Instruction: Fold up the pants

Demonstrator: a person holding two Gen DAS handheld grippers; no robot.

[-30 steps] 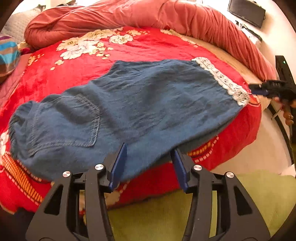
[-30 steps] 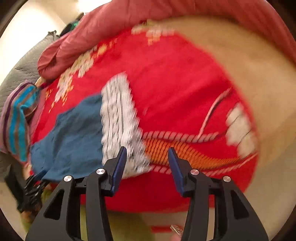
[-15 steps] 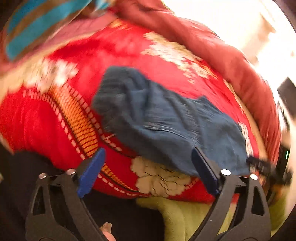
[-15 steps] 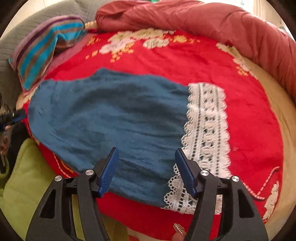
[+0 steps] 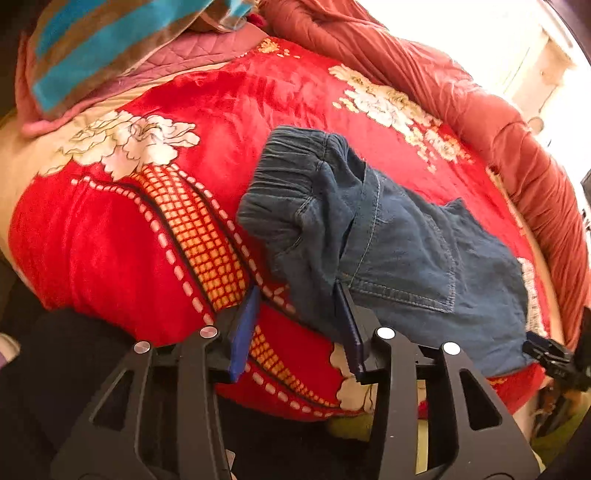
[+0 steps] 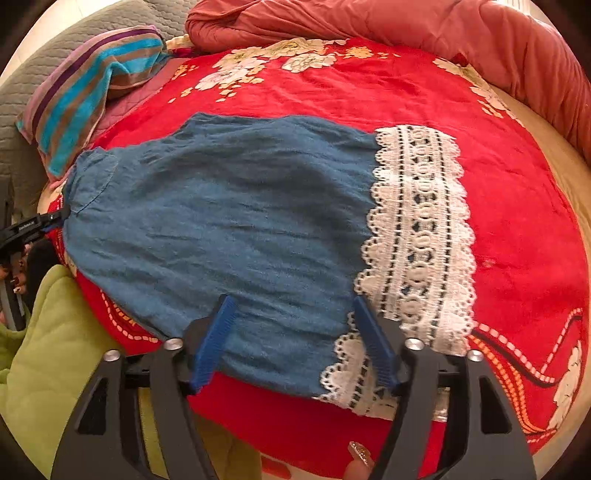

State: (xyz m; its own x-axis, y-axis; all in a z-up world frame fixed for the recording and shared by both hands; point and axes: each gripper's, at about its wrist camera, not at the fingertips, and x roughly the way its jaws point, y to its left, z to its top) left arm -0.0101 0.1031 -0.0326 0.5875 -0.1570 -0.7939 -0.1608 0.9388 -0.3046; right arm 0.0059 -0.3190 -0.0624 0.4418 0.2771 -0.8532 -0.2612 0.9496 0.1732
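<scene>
Blue denim pants [image 6: 229,221] with a white lace hem [image 6: 417,236] lie flat across a red floral blanket [image 6: 517,184] on a bed. In the left wrist view the elastic waistband [image 5: 295,181] and back pocket [image 5: 413,254] face me. My left gripper [image 5: 295,317] is open at the waist end, its right finger touching the denim edge. My right gripper [image 6: 295,339] is open over the near edge of the leg by the lace hem. Each gripper shows small in the other's view, the right [image 5: 550,354] and the left [image 6: 33,225].
A striped blue and brown pillow [image 6: 85,88] lies at the head of the bed. A rolled rust-red quilt [image 6: 406,18] runs along the far side. A green cloth [image 6: 55,350] hangs below the near bed edge.
My left gripper swung from the middle of the pants to the waist end and closed in on it. My right gripper swung from the bare blanket to the leg by the lace hem and opened wider.
</scene>
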